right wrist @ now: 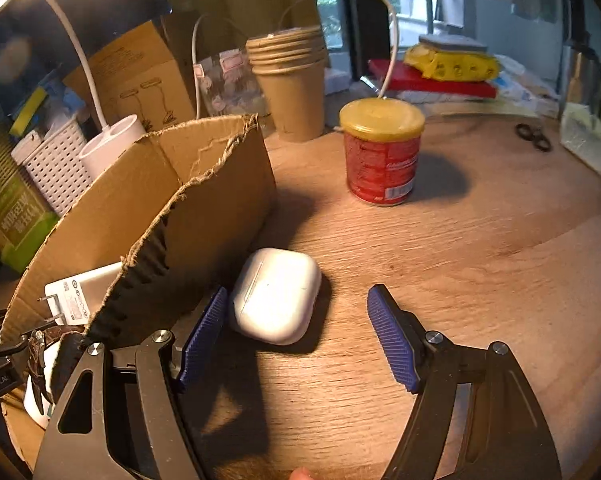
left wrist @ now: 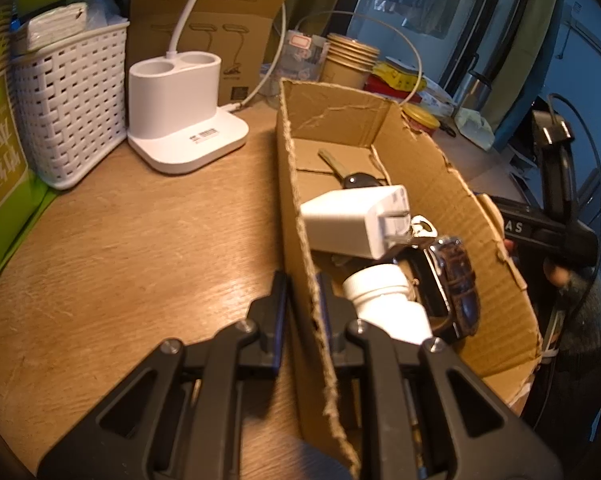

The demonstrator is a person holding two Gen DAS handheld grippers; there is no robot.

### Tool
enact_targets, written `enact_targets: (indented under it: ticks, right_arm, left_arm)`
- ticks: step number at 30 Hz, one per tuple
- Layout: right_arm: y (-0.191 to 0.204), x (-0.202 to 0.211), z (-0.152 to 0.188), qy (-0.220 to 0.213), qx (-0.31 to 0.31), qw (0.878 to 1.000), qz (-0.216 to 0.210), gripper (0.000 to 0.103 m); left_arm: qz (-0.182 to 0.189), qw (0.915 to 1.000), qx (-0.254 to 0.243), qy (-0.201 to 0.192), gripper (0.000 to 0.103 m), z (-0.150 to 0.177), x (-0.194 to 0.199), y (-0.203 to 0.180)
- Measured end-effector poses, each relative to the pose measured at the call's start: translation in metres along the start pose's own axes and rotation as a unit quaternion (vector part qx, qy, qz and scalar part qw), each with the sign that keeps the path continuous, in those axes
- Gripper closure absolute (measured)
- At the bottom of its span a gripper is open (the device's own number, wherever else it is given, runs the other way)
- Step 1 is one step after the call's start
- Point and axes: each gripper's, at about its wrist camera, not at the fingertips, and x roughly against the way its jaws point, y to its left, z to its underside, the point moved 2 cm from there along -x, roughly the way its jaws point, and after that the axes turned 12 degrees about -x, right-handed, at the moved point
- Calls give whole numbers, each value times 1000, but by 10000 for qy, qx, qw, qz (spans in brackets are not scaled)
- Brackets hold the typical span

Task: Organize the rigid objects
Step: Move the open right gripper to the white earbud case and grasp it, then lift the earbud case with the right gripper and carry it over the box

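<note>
A torn cardboard box (left wrist: 440,184) stands on the wooden table. It holds a white charger (left wrist: 352,220), a car key (left wrist: 348,172), a white bottle (left wrist: 384,300) and a brown-strapped watch (left wrist: 456,280). My left gripper (left wrist: 302,284) is shut on the box's left wall. In the right wrist view the box (right wrist: 204,184) is at the left. A white earbud case (right wrist: 276,296) lies on the table just outside it. My right gripper (right wrist: 296,320) is open, its fingers on either side of the case, the left pad (right wrist: 204,332) close beside it.
A white lamp base (left wrist: 180,108), a white basket (left wrist: 72,100) and a green box (left wrist: 0,160) stand at the left. Stacked paper cups (right wrist: 292,80) and a red can with a yellow lid (right wrist: 380,152) stand behind. Scissors (right wrist: 534,138) lie far right.
</note>
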Motion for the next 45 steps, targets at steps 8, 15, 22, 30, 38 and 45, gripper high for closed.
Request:
enact_targets:
  ticks: [8,15,22,30,38,45]
  right_arm:
    - [2,-9,-6,133,90,9999,1,27]
    - [6,-11,-4,97,239,9996,147,42]
    - [7,-7,-2,-22,232,9991,368,42]
    - [6,12,-1,-478,162,9980,385,42]
    - [7,28,-3,-744,71,9966,358,42]
    - [21,52,-10,-1090,131,9937,208,42]
  left_arm:
    - [-26,10000,-16,7,88,-1,-1,-1]
    - [-41,10000,-14,6,88,-1,-1,-1]
    - [-43,10000,-16,5,88,-1,-1,-1]
    - [-43,10000,-17,6,88,-1,-1,-1]
    - [-43,10000,-18,6,87,0,-1,-1]
    - [-43,10000,-17,6,87,0,-1,-1]
